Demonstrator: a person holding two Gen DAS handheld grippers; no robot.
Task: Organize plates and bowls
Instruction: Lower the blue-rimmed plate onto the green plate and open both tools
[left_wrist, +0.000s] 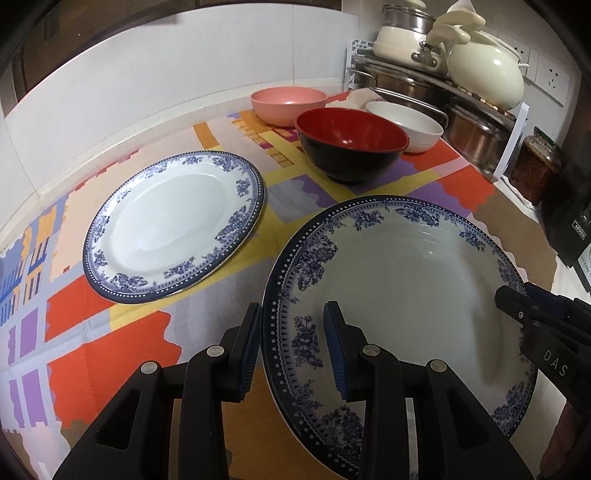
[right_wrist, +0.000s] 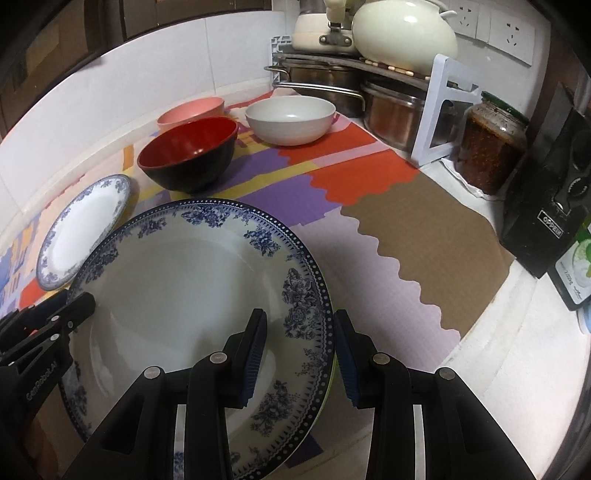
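L tool (left_wrist: 291, 347) spread | R tool (right_wrist: 301, 349) spread | both straddle big plate (left_wrist: 399, 273) rim

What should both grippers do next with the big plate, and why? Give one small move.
Probably close both grippers on the large plate's rim. The left gripper and right gripper each straddle opposite edges of the large plate with jaws open, so nothing holds it yet; the smaller plate lies apart.
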